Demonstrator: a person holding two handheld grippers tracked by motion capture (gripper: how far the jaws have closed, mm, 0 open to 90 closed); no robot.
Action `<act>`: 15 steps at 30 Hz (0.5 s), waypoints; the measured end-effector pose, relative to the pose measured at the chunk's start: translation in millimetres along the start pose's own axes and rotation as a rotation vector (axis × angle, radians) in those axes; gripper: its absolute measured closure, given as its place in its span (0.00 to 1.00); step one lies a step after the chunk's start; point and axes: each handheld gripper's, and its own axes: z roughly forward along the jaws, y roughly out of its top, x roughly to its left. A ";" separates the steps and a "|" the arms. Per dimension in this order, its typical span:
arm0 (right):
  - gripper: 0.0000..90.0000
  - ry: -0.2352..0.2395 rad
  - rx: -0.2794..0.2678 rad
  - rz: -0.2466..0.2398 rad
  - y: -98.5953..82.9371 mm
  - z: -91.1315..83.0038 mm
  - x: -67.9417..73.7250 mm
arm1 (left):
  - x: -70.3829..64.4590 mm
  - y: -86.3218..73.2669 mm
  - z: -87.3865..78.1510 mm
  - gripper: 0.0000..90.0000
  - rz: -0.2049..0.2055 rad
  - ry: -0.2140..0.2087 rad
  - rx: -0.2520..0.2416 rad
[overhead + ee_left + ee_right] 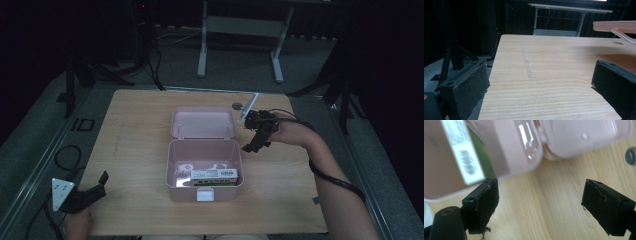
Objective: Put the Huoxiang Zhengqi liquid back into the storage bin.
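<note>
Currently, by label:
Pink box [204, 170]: mid-surface, lid [202, 122] hinged open at its far side; carton [214, 176] lying inside.
Right gripper [256, 134]: just right of box, jaws wide, empty.
Left gripper [92, 192]: near-left, jaws wide, empty.
Handling: likely light, stiff, slick plastic; grip lid's rim.

One open pink plastic lidded box [204, 192] on one light wooden table [135, 145], one green-and-white rectangular carton [214, 177] inside the box, two black handheld grippers beside the box.

Open pink box [204, 170] holding a carton [214, 177]

The box sits mid-table, lid [203, 122] flung back flat behind it; the white-and-green carton lies lengthwise along its front wall.
</note>
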 end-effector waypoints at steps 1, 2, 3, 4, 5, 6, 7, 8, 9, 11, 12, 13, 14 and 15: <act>0.15 -0.003 -0.007 0.012 -6.2 2.8 -2.6 | -0.2 0.0 0.1 0.01 0.002 0.000 0.001; 0.15 -0.005 -0.011 0.030 -12.3 6.4 -5.2 | -0.2 0.0 0.1 0.01 0.002 0.000 0.001; 0.15 -0.005 -0.011 0.030 -12.3 6.4 -5.2 | -0.3 0.1 0.1 0.01 0.003 0.000 0.003; 0.15 -0.012 -0.016 0.055 -23.7 15.7 -9.6 | -0.3 0.1 0.1 0.01 0.003 0.001 0.003; 0.15 -0.012 -0.016 0.055 -23.7 15.7 -9.6 | -0.3 0.1 0.1 0.01 0.003 -0.001 0.003; 0.15 -0.010 -0.020 0.065 -29.2 20.9 -11.3 | -0.2 0.0 0.1 0.01 0.003 -0.001 0.001; 0.15 -0.006 -0.026 0.077 -34.3 26.3 -12.6 | -0.1 0.0 0.0 0.01 0.001 -0.002 0.000; 0.15 -0.003 -0.025 0.094 -44.9 39.0 -15.1 | 0.0 0.0 0.0 0.01 0.000 -0.002 0.000; 0.15 -0.003 -0.025 0.094 -44.9 39.0 -15.1 | 0.0 0.0 0.0 0.01 0.000 -0.002 0.000; 0.15 0.007 -0.016 0.114 -53.4 49.6 -16.5 | -0.1 0.1 0.1 0.01 0.002 -0.001 0.002; 0.15 0.010 -0.003 0.129 -61.0 59.4 -17.5 | -0.2 0.1 0.1 0.01 0.003 -0.001 0.002; 0.15 0.010 -0.003 0.129 -61.0 59.4 -17.5 | -0.2 0.0 0.1 0.01 0.003 -0.002 0.001; 0.15 0.006 -0.005 0.133 -64.6 63.6 -17.6 | 0.0 0.0 0.0 0.01 0.001 -0.002 0.000; 0.15 0.007 -0.018 0.153 -70.0 68.8 -18.0 | 0.1 0.0 -0.1 0.01 0.000 -0.003 -0.001</act>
